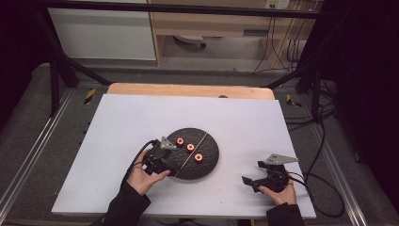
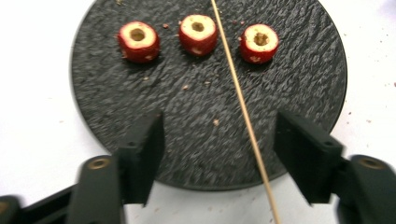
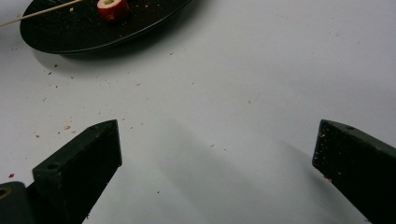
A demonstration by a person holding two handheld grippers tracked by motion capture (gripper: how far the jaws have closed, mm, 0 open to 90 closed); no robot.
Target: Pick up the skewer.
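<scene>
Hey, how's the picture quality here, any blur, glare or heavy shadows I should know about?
High view: even light on the white table, dark corners, small and soft detail on the plate. Left gripper view: the fruit pieces and the stick fairly sharp, the near jaws a bit soft, no glare. Right gripper view: soft shadows stretch from the jaws across the table, crumbs visible, the plate's far edge cut off.

Setting: lab-type recording station, not home. Evidence: white board (image 1: 141, 122) laid over wooden desk (image 1: 188, 89); black metal frame (image 1: 179, 8) with angled struts around desk; bundled cables (image 1: 282, 52) hanging at rear and trailing over grey carpeted floor (image 1: 28, 136); yellow-black hazard tape (image 1: 90, 95) on floor rails; light wood cabinet (image 1: 211, 23) behind.
</scene>
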